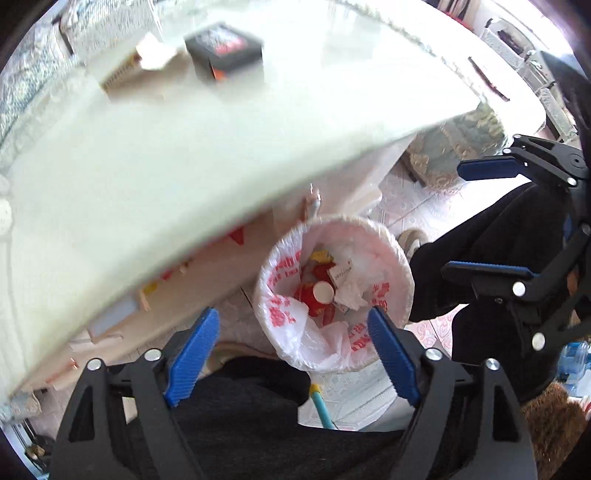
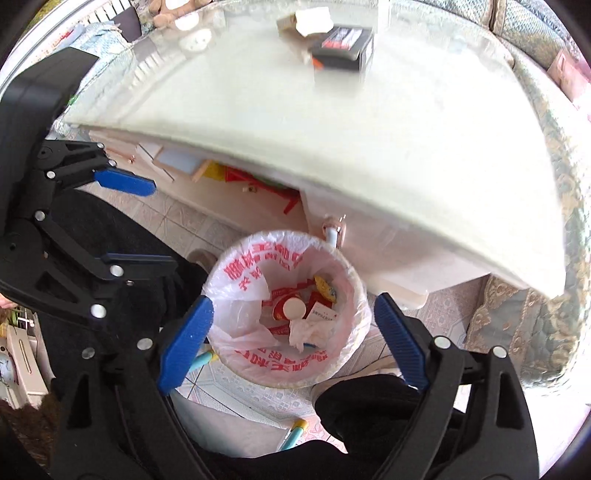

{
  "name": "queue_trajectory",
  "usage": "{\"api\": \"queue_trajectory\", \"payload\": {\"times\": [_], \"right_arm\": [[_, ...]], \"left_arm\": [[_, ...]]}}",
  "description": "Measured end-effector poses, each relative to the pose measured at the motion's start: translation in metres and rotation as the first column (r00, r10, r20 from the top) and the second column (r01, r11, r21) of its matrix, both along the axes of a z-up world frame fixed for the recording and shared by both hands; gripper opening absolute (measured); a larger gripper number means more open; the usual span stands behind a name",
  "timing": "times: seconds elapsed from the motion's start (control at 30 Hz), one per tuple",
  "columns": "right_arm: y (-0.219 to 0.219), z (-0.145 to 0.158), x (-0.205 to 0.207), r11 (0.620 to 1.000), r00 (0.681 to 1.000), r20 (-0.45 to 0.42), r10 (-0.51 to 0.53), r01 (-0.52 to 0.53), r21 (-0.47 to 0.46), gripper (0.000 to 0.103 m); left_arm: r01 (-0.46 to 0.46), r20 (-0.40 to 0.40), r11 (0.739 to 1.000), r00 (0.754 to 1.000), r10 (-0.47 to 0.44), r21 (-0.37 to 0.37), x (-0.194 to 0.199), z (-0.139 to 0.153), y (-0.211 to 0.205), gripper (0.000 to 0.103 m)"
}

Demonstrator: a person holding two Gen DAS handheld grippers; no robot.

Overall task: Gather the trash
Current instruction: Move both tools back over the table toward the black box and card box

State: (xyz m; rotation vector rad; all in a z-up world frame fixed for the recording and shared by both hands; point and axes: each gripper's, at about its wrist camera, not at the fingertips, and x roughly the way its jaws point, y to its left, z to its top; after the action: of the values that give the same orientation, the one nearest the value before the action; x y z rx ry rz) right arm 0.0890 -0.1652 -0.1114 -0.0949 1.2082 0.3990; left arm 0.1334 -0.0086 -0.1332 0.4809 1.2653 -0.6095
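Trash bin: round, with a pale fuzzy rim, lined with a thin white plastic bag printed in red characters. In the left wrist view it sits in the lower centre of the frame, on the tiled floor, just below the near edge of the desk. In the right wrist view it is again lower centre, framed between the two blue pads.

Contents of the bin: a red packet with a round white cap at the middle, a crumpled white tissue beside it, a small white printed card and a yellow wrapper toward the upper side. The items lie loose and overlapping on the bag bottom.

Left claw: jaws wide apart, nothing between the pads; the bin shows through the gap well below them. It also appears at the left edge of the right wrist view.

Right claw: jaws likewise wide, pads clear of any object. It appears at the right edge of the left wrist view.

On the desk: a black box with red and white print and an orange tab, and just beside it a torn piece of tan cardboard, both in the upper part of each frame, well apart from the bin. The desk surface is pale and glossy; both views are blurred.

A person's dark trouser legs flank the bin.
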Motion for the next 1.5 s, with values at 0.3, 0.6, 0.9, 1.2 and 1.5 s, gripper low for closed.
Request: {"api": "queue_trajectory", "payload": {"times": [0.3,0.6,0.9,1.2,1.5], "right_arm": [[-0.007,0.121,0.054,0.998,0.99,0.132,-0.05,0.044,0.041,0.091],[-0.016,0.172,0.1,0.996,0.979,0.182,-0.09,0.083,0.044,0.091],[-0.006,0.142,0.145,0.999,0.995,0.093,-0.035,0.033,0.018,0.091],[-0.005,0.096,0.195,0.999,1.0,-0.01,-0.013,0.014,0.044,0.091],[0.003,0.044,0.22,1.0,0.996,-0.088,-0.008,0.009,0.01,0.091]], "left_arm": [[0.159,0.318,0.984,0.931,-0.176,0.08,0.057,0.143,0.009,0.096],[0.428,0.379,0.875,0.788,-0.484,0.226,0.091,0.162,-0.01,0.096],[0.542,0.226,0.815,0.784,-0.579,0.206,0.158,0.114,-0.016,0.096],[0.605,0.057,0.768,0.776,-0.628,0.211,0.219,0.056,-0.028,0.096],[0.643,-0.043,0.741,0.76,-0.649,0.194,0.266,0.017,-0.039,0.096]]}}
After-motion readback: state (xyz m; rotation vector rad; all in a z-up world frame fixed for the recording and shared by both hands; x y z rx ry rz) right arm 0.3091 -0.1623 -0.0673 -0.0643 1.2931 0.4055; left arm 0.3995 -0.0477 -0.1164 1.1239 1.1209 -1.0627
